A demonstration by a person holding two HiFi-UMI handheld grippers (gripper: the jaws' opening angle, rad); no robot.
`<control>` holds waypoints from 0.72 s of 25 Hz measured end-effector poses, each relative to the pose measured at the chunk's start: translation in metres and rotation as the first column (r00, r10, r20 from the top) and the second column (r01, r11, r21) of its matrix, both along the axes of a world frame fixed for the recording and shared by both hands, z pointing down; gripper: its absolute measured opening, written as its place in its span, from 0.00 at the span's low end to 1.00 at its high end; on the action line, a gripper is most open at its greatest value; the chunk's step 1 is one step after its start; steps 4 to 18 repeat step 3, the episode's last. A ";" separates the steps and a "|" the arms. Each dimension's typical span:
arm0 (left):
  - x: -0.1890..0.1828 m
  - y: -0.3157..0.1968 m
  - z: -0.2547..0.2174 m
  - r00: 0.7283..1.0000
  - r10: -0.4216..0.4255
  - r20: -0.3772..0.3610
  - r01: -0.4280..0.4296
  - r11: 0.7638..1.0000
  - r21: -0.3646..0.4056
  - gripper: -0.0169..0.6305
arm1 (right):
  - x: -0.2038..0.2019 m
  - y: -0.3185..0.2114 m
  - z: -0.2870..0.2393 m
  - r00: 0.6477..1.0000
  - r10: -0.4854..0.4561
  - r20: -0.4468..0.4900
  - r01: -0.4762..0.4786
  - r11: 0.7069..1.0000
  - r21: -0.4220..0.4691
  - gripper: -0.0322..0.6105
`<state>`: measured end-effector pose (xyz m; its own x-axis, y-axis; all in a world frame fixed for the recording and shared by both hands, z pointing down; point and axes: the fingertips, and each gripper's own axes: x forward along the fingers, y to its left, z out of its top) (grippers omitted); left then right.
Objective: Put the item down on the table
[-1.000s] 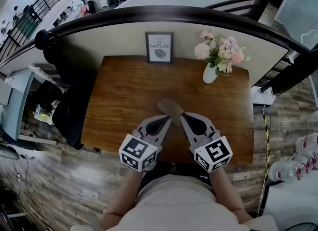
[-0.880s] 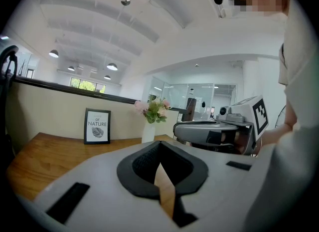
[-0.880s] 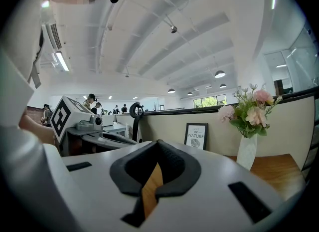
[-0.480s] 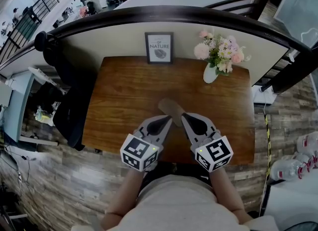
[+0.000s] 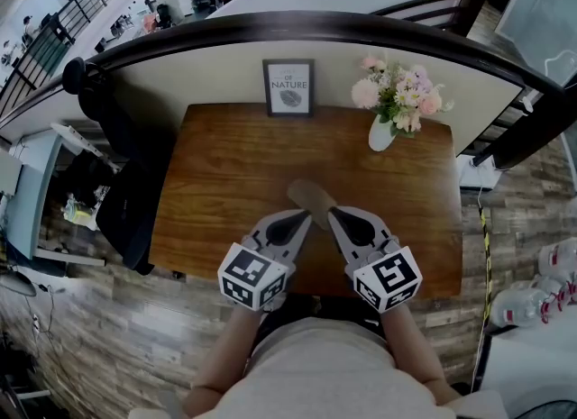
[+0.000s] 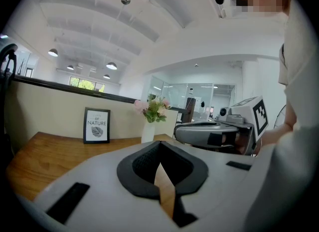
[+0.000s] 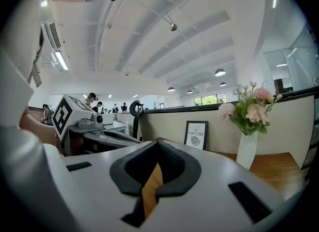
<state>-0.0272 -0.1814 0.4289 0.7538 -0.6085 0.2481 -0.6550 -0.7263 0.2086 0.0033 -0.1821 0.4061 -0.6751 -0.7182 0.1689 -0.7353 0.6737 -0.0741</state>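
A flat tan item (image 5: 309, 197) rests on the brown wooden table (image 5: 225, 165), just beyond the tips of both grippers. Its near end runs under the tip of my right gripper (image 5: 334, 214), and I cannot tell whether they touch. My left gripper (image 5: 301, 217) is beside it on the left. The left gripper view shows that gripper (image 6: 159, 145) with its jaws together; only a wood-coloured sliver shows in the slit. In the right gripper view the jaws of that gripper (image 7: 156, 143) likewise meet. Both grippers hover over the table's front edge, angled toward each other.
A framed "OF NATURE" print (image 5: 289, 86) leans on the wall at the table's back. A white vase of pink flowers (image 5: 382, 131) stands at the back right. A dark chair with clothing (image 5: 126, 201) is left of the table. Bottles (image 5: 541, 300) lie on the floor at right.
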 end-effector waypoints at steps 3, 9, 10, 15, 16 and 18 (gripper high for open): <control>0.000 0.002 0.001 1.000 0.001 0.000 -0.001 1.000 -0.002 0.05 | 0.000 0.002 0.001 1.000 -0.001 -0.001 0.001 1.000 -0.003 0.06; 0.000 0.002 0.001 1.000 0.001 0.000 -0.001 1.000 -0.002 0.05 | 0.000 0.002 0.001 1.000 -0.001 -0.001 0.001 1.000 -0.003 0.06; 0.000 0.002 0.001 1.000 0.001 0.000 -0.001 1.000 -0.002 0.05 | 0.000 0.002 0.001 1.000 -0.001 -0.001 0.001 1.000 -0.003 0.06; 0.000 0.002 0.001 1.000 0.001 0.000 -0.001 1.000 -0.002 0.05 | 0.000 0.002 0.001 1.000 -0.001 -0.001 0.001 1.000 -0.003 0.06; 0.000 0.002 0.001 1.000 0.001 0.000 -0.001 1.000 -0.002 0.05 | 0.000 0.002 0.001 1.000 -0.001 -0.001 0.001 1.000 -0.003 0.06; 0.000 0.002 0.001 1.000 0.001 0.000 -0.001 1.000 -0.002 0.05 | 0.000 0.002 0.001 1.000 -0.001 -0.001 0.001 1.000 -0.003 0.06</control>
